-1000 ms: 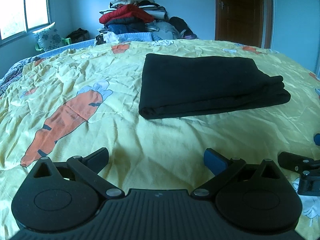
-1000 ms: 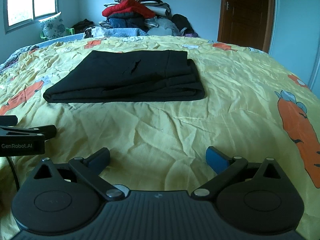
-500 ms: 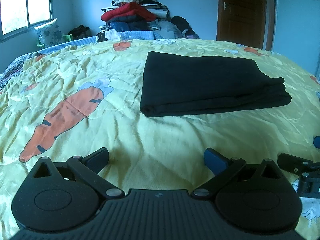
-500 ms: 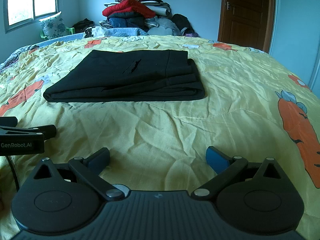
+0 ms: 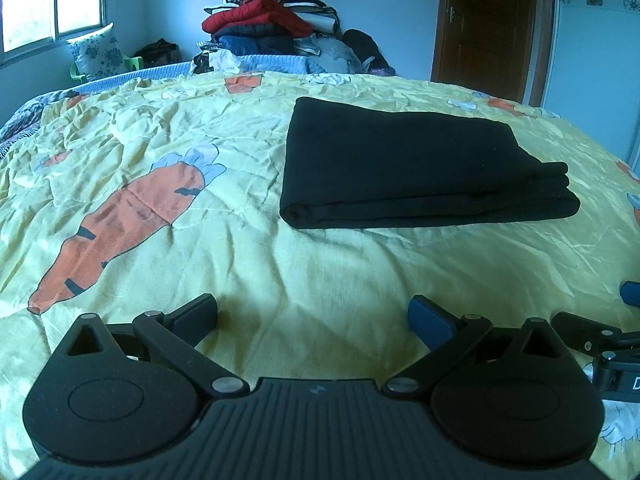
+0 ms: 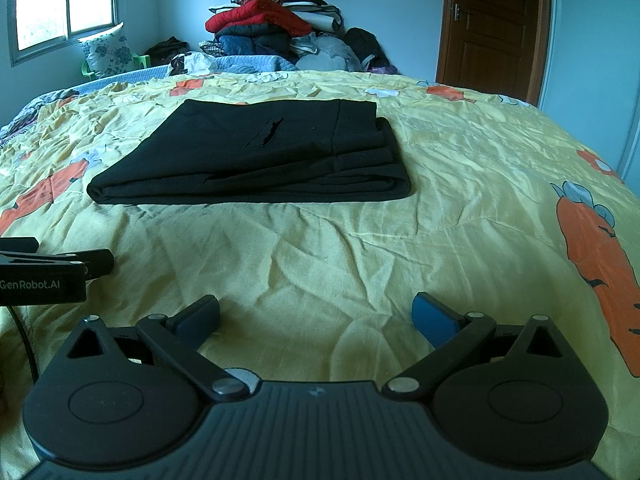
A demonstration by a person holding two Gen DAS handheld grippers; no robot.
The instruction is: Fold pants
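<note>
1. Lying flat on the bed (image 5: 280, 280), the black pants (image 5: 408, 168) were folded into a compact rectangle with stacked layers showing at the right end.
2. Pants sat mid-bed, well apart from both grippers, nearer the far edge where the clothes pile (image 6: 276, 28) stood against the wall.
3. Left gripper (image 5: 314, 316) was low over the near edge of the bed, jaws spread wide, nothing between them, only yellow carrot-print cover below.
4. Right gripper (image 6: 316, 318) was in the same posture beside it: jaws wide apart, empty, over bare cover.
5. Each gripper showed at the edge of the other's view, so they were side by side, close but not touching.
6. In the right wrist view a small slit-like opening (image 6: 266, 132) was visible on the top layer of the pants; could not tell if pocket or gap.
7. Brown door (image 6: 496, 24) was at the far right, window (image 6: 64, 0) at the far left.
</note>
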